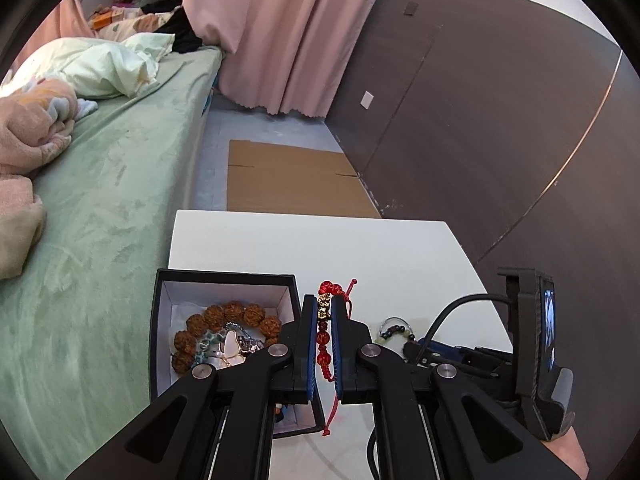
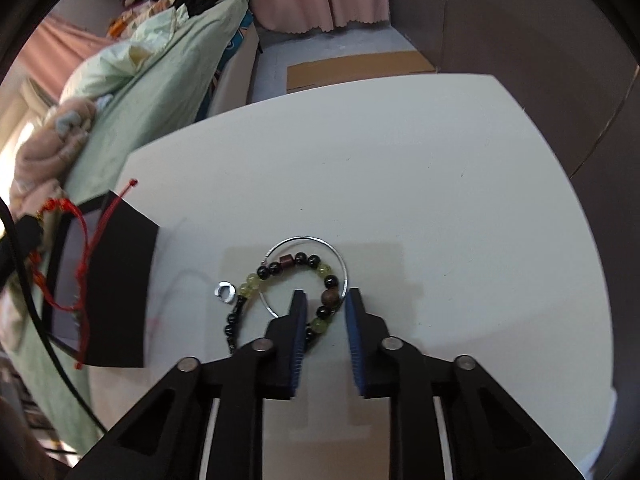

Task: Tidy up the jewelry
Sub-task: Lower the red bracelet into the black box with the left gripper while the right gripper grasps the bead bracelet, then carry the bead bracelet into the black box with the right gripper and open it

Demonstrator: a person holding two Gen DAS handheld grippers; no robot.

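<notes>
left wrist – steep, close | right wrist – steeper, closer | shared: white table [image 1: 360, 248], black box [image 2: 116, 280]

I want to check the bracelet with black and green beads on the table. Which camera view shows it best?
The right wrist view: the black and green bead bracelet lies near the centre on the white table, its beads distinct, the right gripper straddling one side. The left wrist view shows only a small, distant part.

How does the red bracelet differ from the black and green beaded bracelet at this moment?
The red bracelet is off the table, clamped in the left gripper; the black and green bracelet lies flat on the white table, its beads between the right gripper's fingers, untouched. The red one trails cord; the other doesn't. Both are beaded.
</notes>
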